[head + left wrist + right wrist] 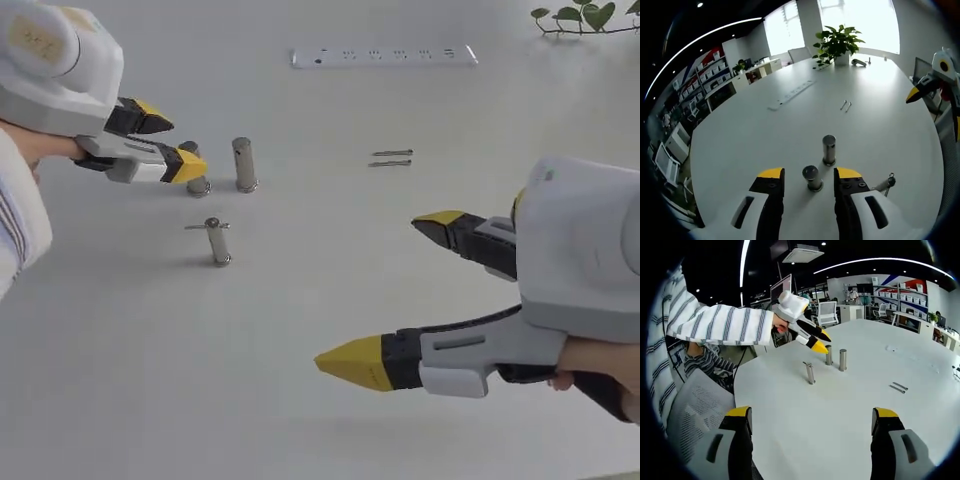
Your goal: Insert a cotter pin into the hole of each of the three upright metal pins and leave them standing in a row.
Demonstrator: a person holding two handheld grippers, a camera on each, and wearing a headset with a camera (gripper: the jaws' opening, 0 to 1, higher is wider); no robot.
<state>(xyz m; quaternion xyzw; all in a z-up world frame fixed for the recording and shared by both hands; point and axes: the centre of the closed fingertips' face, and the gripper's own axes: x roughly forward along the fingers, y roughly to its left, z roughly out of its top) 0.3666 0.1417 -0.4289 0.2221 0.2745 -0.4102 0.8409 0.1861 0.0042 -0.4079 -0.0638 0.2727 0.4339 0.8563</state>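
One pin [812, 178] between left tongs [809, 173]

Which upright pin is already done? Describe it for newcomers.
On the white table, look by the left gripper. The pin standing apart, nearest the person, is it. A cotter pin crosses its top; the two pins behind are bare.

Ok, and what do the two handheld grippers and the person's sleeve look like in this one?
The left gripper and the right gripper match: each has a bulky, rounded white-grey housing and black jaws with pale grey inserts, ending in pointed yellow tips. The left housing carries a yellowish label. The sleeve is white with dark stripes.
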